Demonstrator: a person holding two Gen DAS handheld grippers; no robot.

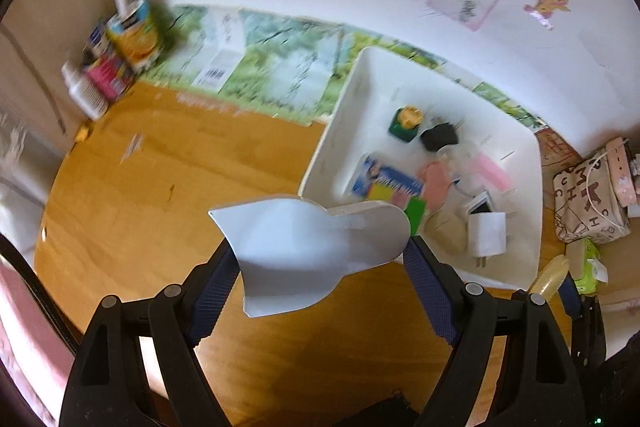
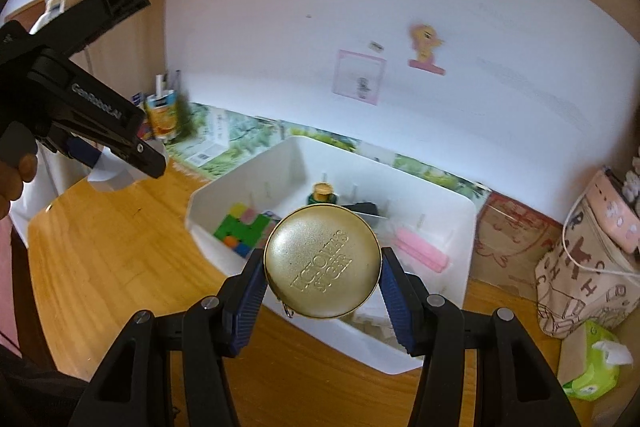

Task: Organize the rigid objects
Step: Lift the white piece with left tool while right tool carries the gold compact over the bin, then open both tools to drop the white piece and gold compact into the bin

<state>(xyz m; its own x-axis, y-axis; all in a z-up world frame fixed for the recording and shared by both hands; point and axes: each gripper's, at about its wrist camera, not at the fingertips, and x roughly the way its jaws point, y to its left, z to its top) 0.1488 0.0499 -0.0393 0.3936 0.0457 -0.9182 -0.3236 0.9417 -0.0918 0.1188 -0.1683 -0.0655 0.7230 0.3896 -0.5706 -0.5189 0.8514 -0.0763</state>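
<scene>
My left gripper (image 1: 320, 251) is shut on a white plastic scoop (image 1: 312, 251) and holds it above the wooden desk, just left of the white bin (image 1: 332, 131). It also shows in the right wrist view (image 2: 116, 163), upper left, with the scoop (image 2: 110, 173) in it. My right gripper (image 2: 322, 273) is shut on a round gold tin (image 2: 322, 261) with embossed letters and holds it over the near edge of the white bin (image 2: 432, 343). The bin holds a green bottle (image 2: 322, 195), a pink bar (image 2: 420, 251), coloured blocks (image 2: 240, 231) and a white box (image 1: 486, 233).
Cartons and bottles (image 1: 120, 55) stand at the desk's back left corner. A patterned bag (image 2: 588, 267) and a green tissue pack (image 2: 592, 367) lie right of the bin. A white wall with stickers (image 2: 426, 45) runs behind. Bare wooden desk (image 1: 160, 187) lies left of the bin.
</scene>
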